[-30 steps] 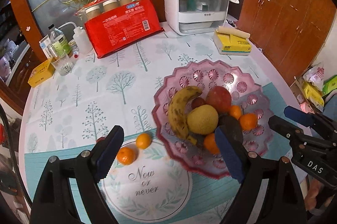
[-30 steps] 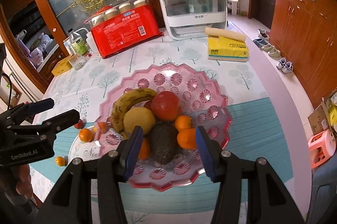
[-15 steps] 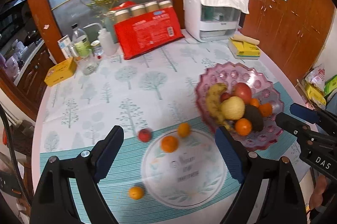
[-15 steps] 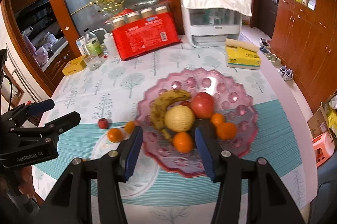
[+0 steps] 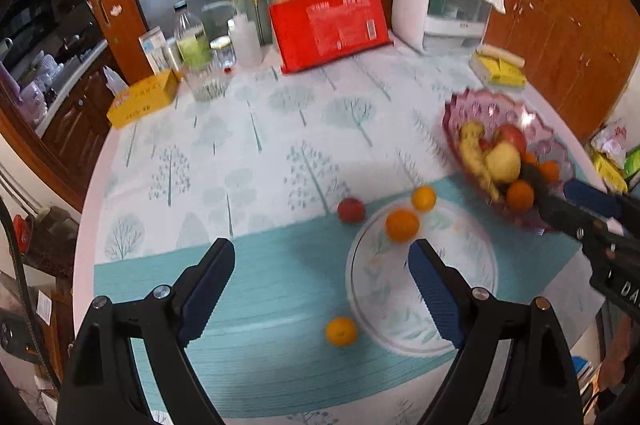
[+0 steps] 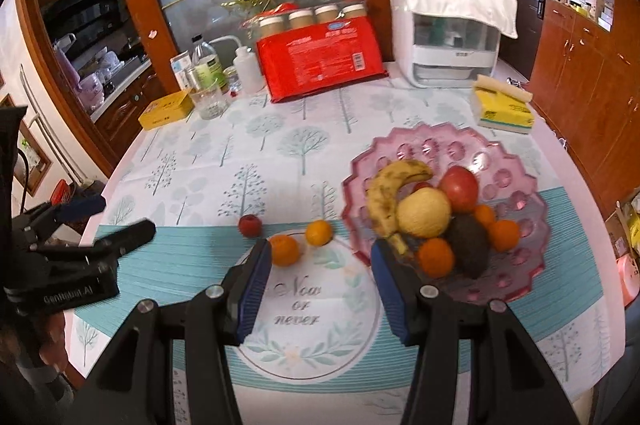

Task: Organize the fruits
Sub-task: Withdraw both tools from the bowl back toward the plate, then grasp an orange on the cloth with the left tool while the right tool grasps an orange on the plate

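Note:
A pink glass fruit bowl holds a banana, a red apple, a yellow pear, a dark avocado and several oranges. Loose on the tablecloth lie a small red fruit, two oranges and, in the left wrist view, a third orange nearer the front edge. My left gripper is open and empty above the front of the table. My right gripper is open and empty, left of the bowl, just behind the nearest orange.
At the back stand a red package with jars, a white appliance under a cloth, bottles and a glass, a yellow box and a yellow tissue pack. The table edge curves close on the left and front.
Both grippers have pulled back and swung left, away from the bowl. The loose fruits have come into view in front of them. Both stay open.

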Tool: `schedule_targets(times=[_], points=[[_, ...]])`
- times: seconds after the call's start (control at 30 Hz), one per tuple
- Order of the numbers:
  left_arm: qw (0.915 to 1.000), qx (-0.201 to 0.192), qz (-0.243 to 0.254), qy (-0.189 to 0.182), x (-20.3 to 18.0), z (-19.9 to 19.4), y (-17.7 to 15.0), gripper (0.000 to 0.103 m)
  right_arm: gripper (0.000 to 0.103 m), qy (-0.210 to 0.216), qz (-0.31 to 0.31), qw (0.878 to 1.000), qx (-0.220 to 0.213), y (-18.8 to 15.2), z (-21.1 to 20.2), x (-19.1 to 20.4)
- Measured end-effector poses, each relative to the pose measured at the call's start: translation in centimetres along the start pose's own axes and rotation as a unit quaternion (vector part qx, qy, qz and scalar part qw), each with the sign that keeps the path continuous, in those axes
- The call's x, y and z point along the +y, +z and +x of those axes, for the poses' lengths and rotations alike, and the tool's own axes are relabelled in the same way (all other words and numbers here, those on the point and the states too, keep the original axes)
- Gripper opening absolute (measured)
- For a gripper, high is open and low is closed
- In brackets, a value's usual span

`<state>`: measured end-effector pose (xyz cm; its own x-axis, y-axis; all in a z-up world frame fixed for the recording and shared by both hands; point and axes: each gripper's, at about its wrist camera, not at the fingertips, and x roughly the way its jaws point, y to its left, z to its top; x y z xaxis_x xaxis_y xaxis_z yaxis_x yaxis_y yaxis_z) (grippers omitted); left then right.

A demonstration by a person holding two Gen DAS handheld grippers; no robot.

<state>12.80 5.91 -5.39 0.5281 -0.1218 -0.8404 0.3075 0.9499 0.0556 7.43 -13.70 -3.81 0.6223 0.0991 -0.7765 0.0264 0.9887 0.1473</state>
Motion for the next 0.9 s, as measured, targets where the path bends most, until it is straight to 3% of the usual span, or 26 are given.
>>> schedule_targets(times=[0.3, 0.67, 0.9], points=[[0.9978, 0.059, 0.012, -0.030, 0.0, 5.2, -4.6, 0.088, 0.052, 0.005, -0.006, 0.999, 0.035, -2.0, 4.9, 2.9], [0.9961, 0.064, -0.031, -0.051, 0.5, 9.3, -7.7, 0.087, 0.052, 0.013, 0.010, 0.998, 0.067, -2.5, 12.0, 3.7], [0.9953, 0.068, -0.055, -0.041, 0.9, 10.3, -8.4, 0.076, 0.052, 0.006, 0.006, 0.997, 0.080, -2.3, 15.1, 4.1]])
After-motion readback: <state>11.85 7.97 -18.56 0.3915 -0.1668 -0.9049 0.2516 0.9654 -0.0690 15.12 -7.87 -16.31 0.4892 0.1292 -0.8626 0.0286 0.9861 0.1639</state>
